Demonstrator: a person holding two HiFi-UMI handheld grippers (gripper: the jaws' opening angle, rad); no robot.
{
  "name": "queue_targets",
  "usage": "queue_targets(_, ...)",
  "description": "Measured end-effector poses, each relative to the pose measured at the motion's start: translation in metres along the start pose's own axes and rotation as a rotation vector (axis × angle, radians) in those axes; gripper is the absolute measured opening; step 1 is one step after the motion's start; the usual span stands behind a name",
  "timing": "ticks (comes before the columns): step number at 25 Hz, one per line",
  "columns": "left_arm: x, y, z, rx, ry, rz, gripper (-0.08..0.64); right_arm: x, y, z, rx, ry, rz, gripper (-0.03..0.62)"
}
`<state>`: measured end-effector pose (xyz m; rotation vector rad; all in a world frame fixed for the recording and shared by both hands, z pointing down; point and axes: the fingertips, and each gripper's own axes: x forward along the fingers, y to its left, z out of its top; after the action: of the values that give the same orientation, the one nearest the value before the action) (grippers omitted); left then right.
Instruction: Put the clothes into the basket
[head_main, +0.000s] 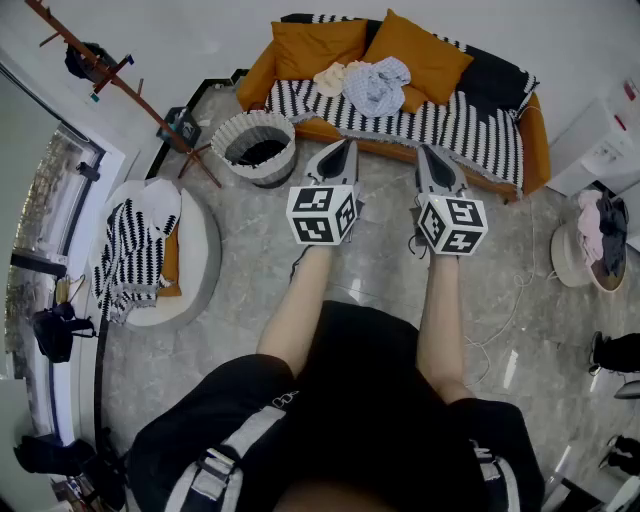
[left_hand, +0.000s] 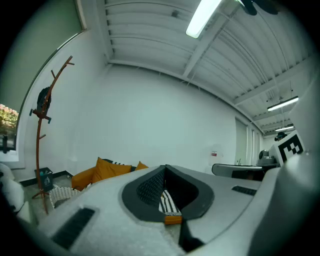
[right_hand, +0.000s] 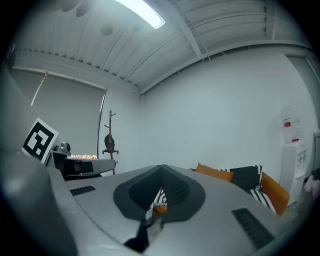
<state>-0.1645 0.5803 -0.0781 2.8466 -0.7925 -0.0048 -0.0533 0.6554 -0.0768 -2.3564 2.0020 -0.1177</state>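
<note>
My left gripper (head_main: 349, 146) and right gripper (head_main: 428, 152): jaws fully closed, empty. Crumpled pale-blue and cream clothes (head_main: 372, 86) lie on the striped orange sofa (head_main: 472, 126) ahead. Round woven white basket (head_main: 274, 166) sits ahead-left of my left gripper.

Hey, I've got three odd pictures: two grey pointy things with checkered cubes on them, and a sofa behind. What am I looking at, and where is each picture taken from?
There is no robot here. A person holds a two-jaw gripper in each hand. The head view comes from a camera on the person's head looking down, so you see their arms, the left gripper and the right gripper. The patterned cubes are part of the grippers.

The other two pictures come from a camera riding on each gripper, looking along its jaws. In both, the jaws are closed and hold nothing.

Ahead is an orange sofa with a pile of clothes on its seat. A basket stands on the floor near the sofa's left end in the head view. The clothes have not yet been picked up.
</note>
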Motion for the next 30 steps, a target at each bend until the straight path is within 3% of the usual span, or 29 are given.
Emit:
queue_targets(4,0.004,-0.006,-0.007,-0.003,0.005,0.001,0.009,0.001,-0.013,-0.008,0.048,0.026,0.003,0.012)
queue_targets(11,0.011,0.011,0.002,-0.001,0.007,0.032,0.009,0.013,-0.034,0.003,0.097,-0.013,-0.013,0.012)
queue_targets(20,0.043,0.028,0.009,-0.004,-0.003,0.012,0.009,0.037,-0.048,0.006,0.065,0.009,0.015,0.012)
queue_targets(30,0.112,0.069,-0.022,-0.054,-0.030,-0.007,0.009,0.089,-0.094,-0.032,0.032,0.029,-0.029,0.012)
